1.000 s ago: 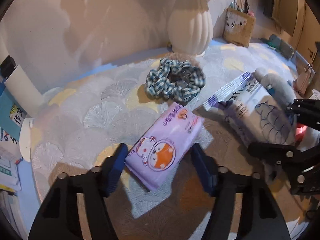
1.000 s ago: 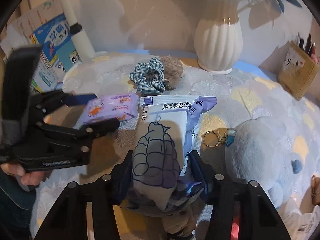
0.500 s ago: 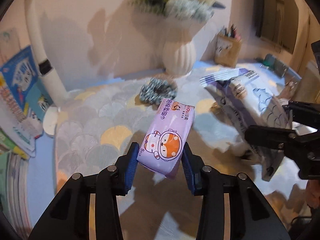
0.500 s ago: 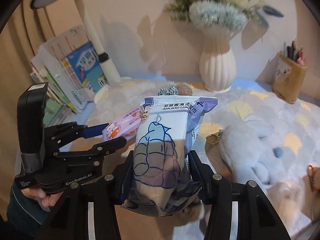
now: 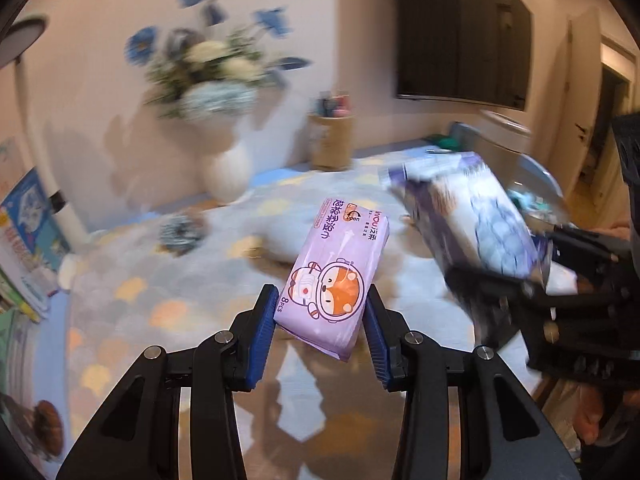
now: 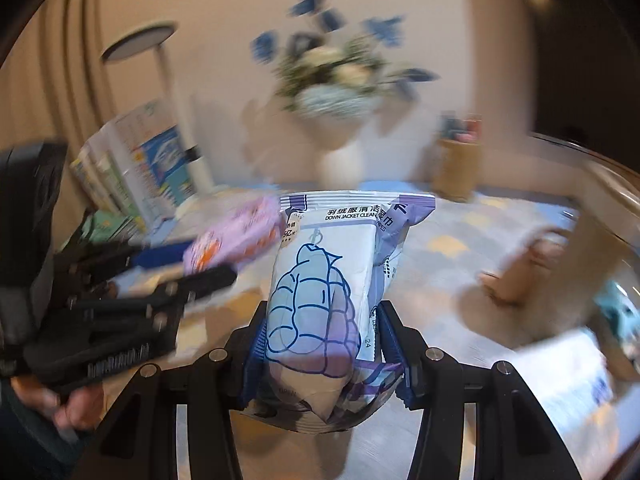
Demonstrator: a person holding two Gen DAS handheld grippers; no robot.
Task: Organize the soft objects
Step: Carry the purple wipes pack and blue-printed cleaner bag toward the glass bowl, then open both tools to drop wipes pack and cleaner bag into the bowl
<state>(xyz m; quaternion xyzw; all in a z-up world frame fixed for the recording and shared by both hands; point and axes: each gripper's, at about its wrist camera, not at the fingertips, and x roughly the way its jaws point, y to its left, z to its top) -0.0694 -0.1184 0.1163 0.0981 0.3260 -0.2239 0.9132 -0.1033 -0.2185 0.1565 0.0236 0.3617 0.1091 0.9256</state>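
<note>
My left gripper (image 5: 320, 320) is shut on a small purple wipes pack (image 5: 334, 276) with a cartoon fox, held up above the patterned table mat (image 5: 168, 292). My right gripper (image 6: 324, 344) is shut on a larger white-and-purple pack of down jacket wipes (image 6: 320, 280), also lifted off the table. In the left wrist view that larger pack (image 5: 476, 228) hangs blurred at the right; in the right wrist view the purple pack (image 6: 236, 240) and the left gripper (image 6: 188, 264) show at the left. A blue-and-white scrunchie (image 5: 180, 232) lies on the mat.
A white vase of flowers (image 5: 226, 172) stands at the back by the wall, a wooden pen holder (image 5: 332, 144) to its right. Books (image 5: 24, 240) lean at the left edge beside a white lamp post (image 6: 176, 120). A hand (image 6: 76, 404) holds the left gripper's handle.
Both grippers have closed on their packs and lifted them off the mat, pulling back and up from the table. The scrunchie now lies farther away, and the view is motion-blurred.
</note>
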